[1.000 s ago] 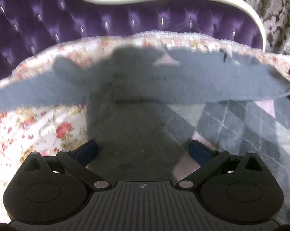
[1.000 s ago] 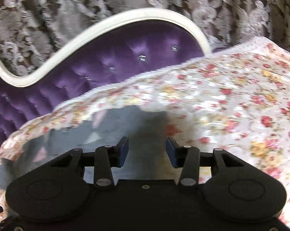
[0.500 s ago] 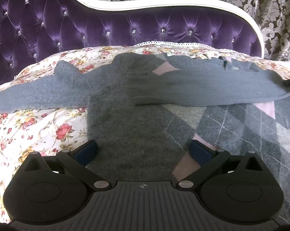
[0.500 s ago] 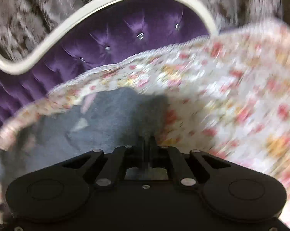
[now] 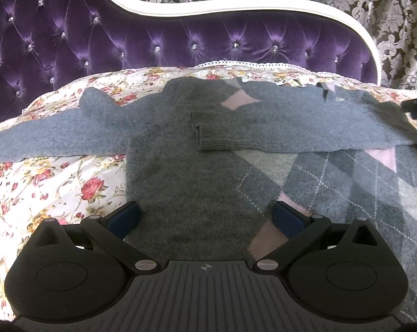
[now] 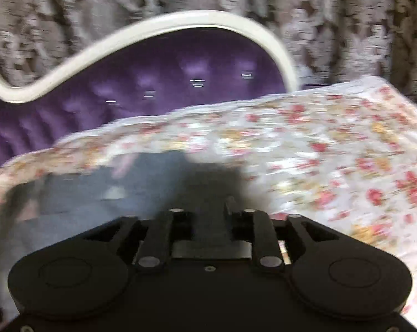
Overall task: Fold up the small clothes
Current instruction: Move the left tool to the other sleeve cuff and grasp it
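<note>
Nearest me in the left wrist view, my left gripper (image 5: 205, 217) has its blue-padded fingers (image 5: 124, 215) spread wide. They hover over the lower body of the grey knitted sweater with pink and pale argyle diamonds (image 5: 197, 188), gripping nothing. The sweater lies flat on the white bedspread printed with red and yellow roses (image 5: 56, 191). Beyond my fingers, one grey sleeve with a ribbed cuff (image 5: 264, 130) is folded across the chest, its cuff resting near the middle of the garment. The other sleeve (image 5: 56, 135) stretches out flat onto the bedspread toward the left edge of the view. Behind the bed stands the purple button-tufted velvet headboard with a curved white frame (image 5: 167, 38), and past that a brown and silver damask curtain (image 5: 374, 8).

The right wrist view is blurred. My right gripper (image 6: 205, 210) sits at the sweater's edge (image 6: 97, 193) with its jaws opening, a modest gap between them. I see no cloth pinched there, only dark fabric and shadow beneath.
</note>
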